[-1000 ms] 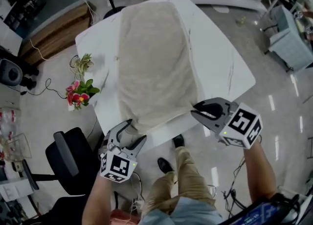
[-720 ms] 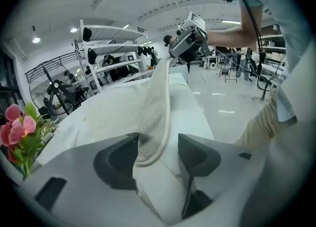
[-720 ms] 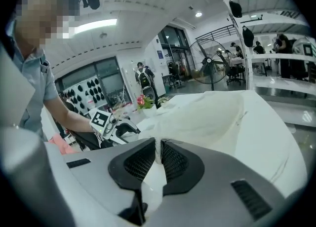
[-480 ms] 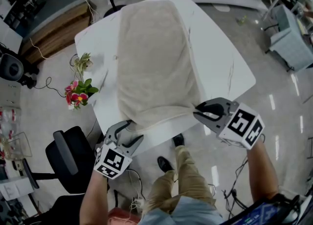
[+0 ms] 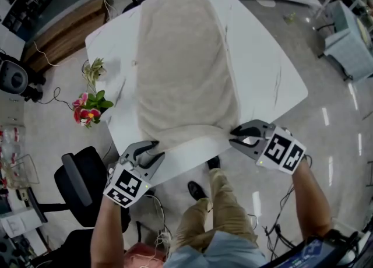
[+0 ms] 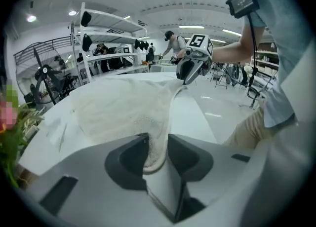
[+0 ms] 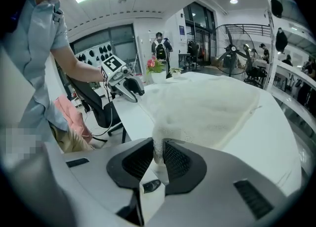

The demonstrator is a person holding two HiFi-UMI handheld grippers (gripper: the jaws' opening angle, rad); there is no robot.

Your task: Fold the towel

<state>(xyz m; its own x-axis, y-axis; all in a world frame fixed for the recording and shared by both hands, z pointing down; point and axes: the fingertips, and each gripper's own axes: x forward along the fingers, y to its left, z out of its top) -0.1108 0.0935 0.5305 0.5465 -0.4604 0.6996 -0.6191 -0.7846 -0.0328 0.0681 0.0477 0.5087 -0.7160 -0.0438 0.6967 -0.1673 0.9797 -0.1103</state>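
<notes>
**White bench [image 5: 268,69] with a beige terry towel [image 5: 183,63] gripped at two corners**

Glossy floor [image 5: 326,133] surrounded the bench, with pink flowers [image 5: 87,109] and a black office chair [image 5: 81,185] off to its left side in the head view. The towel lay spread flat along the bench top, its far end near the far edge and its near end at the edge closest to the person.

The left gripper [image 5: 156,149] sat at the towel's near left corner. Its fingers had just been closing, and in the left gripper view the rounded hem of that corner was pinched between them.

The right gripper [image 5: 234,137] sat at the near right corner, just at the bench edge. Its fingers had just eased slightly apart, yet in the right gripper view a bunched fold of cloth stood clamped between the ribbed pads.

Between the two grippers the towel's near hem ran in a shallow curve, raised a little off the bench at each pinched corner, while the rest of the cloth rested flat.
</notes>
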